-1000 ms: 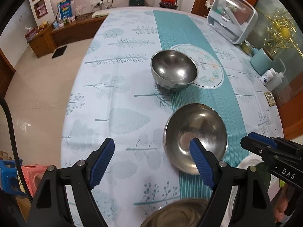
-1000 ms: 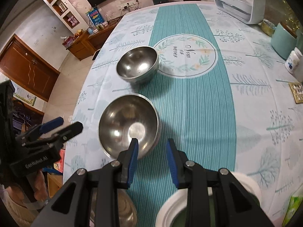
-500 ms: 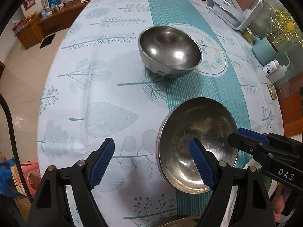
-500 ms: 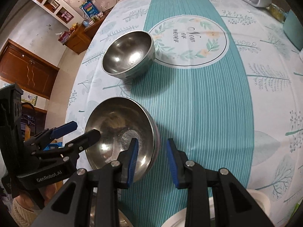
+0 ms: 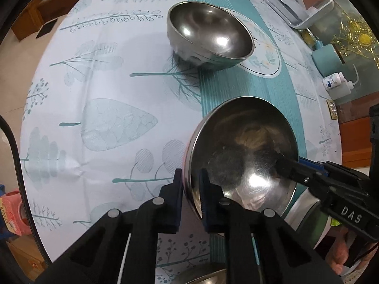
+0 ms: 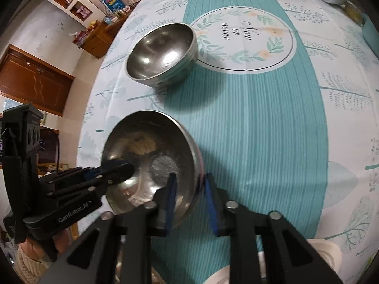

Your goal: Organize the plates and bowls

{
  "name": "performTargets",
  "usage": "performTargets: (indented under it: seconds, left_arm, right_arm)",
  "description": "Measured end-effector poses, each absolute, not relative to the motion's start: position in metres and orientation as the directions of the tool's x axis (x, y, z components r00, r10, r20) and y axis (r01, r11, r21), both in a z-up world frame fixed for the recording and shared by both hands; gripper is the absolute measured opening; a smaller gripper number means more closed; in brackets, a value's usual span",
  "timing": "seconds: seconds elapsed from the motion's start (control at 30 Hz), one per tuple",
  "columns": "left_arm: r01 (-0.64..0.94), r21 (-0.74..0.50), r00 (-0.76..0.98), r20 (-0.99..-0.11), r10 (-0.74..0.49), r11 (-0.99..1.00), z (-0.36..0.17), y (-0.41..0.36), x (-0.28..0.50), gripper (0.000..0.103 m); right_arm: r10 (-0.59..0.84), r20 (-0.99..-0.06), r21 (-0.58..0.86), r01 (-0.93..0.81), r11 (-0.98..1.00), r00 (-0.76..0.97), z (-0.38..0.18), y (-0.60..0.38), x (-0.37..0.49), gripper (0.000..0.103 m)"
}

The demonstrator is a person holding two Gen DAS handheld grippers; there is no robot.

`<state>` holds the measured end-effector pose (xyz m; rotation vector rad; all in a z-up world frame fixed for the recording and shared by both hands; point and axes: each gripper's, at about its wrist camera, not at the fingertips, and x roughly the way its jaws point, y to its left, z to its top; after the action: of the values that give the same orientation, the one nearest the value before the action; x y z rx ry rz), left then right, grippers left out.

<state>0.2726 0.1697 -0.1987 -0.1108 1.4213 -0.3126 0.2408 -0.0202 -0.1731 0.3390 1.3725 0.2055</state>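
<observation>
Both grippers have just closed on the near steel bowl (image 5: 241, 151): left gripper (image 5: 190, 189) pinches its left rim, right gripper (image 6: 189, 189) its right rim, each nearly shut, bowl on the tablecloth (image 5: 106, 99), second bowl (image 5: 208, 40) well behind

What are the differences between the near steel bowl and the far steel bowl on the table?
The near bowl is pinched at its rim by the left gripper and the right gripper, on opposite sides; the far bowl stands free, untouched. The near bowl looks dull and smeared inside; the far bowl looks cleaner. Both are round, empty metal bowls, open side up, on the tablecloth.
</observation>
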Motion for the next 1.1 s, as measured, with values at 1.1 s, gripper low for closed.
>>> performTargets:
  seconds: [1.1]
  left_arm:
    - [0.299, -0.185, 0.24, -0.935, -0.262, 0.936, -0.102, 0.197, 0.142, 0.013]
  right_arm:
    - [0.356, -0.896, 0.371, 0.007, 0.928, 0.267, -0.106, 0.006, 0.136, 0.011]
